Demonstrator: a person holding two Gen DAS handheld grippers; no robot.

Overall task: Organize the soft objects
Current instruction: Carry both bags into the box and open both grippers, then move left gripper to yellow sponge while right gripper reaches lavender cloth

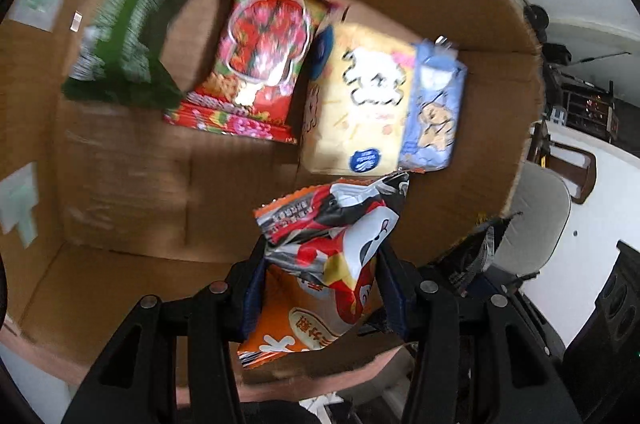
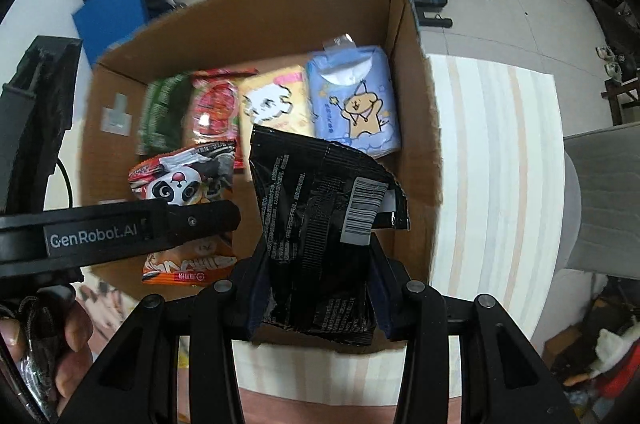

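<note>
Left hand-held gripper [image 1: 320, 288] is clamped on an orange panda snack bag [image 1: 320, 264], held over the near part of the cardboard box [image 1: 120, 183]. Right hand-held gripper [image 2: 316, 288] pinches a black packet [image 2: 320, 224], which blocks part of the box floor. Further in, a green bag [image 1: 128, 23], red bag [image 1: 264, 51], yellow pack [image 1: 360, 103] and blue tissue pack [image 1: 434, 111] sit in a row. Left view's pretty smeared, so print is unreadable. Box sits on a striped desk [image 2: 492, 151].
</note>
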